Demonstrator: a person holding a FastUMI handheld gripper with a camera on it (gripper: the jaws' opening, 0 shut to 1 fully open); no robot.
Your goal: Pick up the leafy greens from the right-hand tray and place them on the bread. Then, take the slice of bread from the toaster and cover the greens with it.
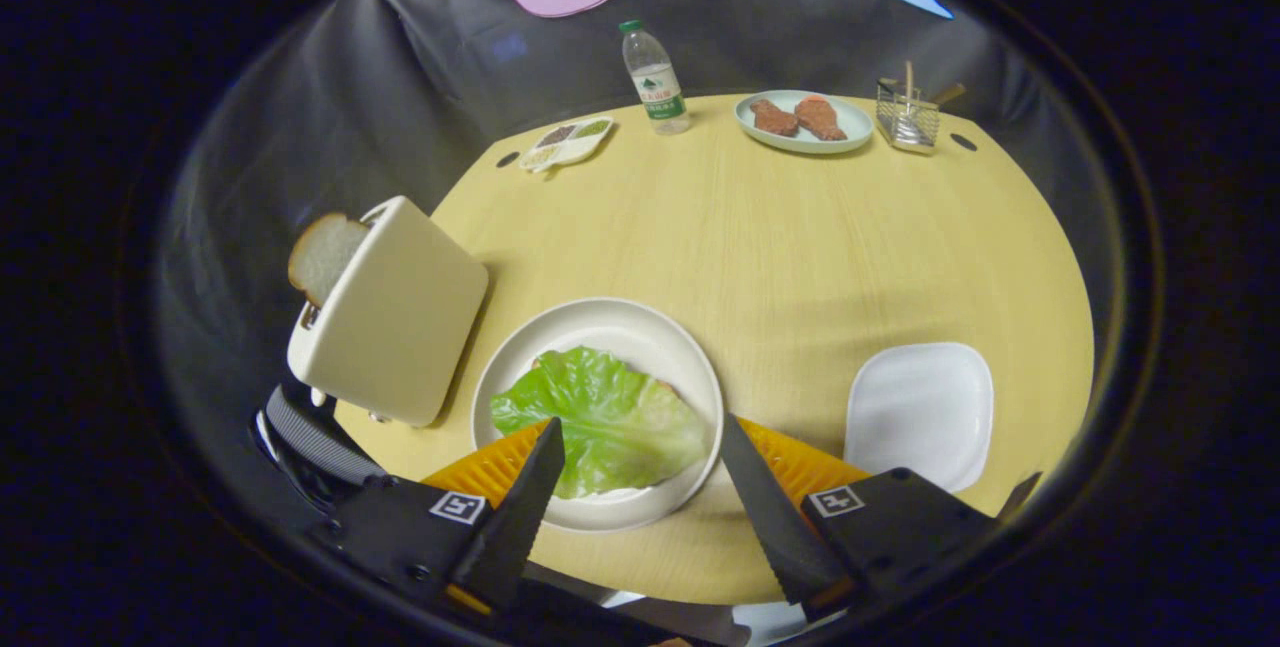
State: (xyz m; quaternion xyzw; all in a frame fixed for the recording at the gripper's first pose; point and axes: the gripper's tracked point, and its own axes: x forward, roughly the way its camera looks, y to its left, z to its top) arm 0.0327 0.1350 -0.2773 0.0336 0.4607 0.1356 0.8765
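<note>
Between your gripper's spread, empty fingers, the leafy greens lie over the bread on the round plate. At 10 o'clock, the toaster holds a bread slice. At 3 o'clock sits the tray.

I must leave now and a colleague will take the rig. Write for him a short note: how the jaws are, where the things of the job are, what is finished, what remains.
Gripper: jaws open, holding nothing, hanging above the near side of the round plate.
Leafy greens: lying flat on the round plate, between the jaws; a brown edge of bread peeks out beneath them.
Right-hand tray: bare white.
Toaster: just beside the plate, with the bread slice sticking out of its slot.
Done: greens on the bread.
Left: take the slice from the toaster and cover the greens with it.
</note>
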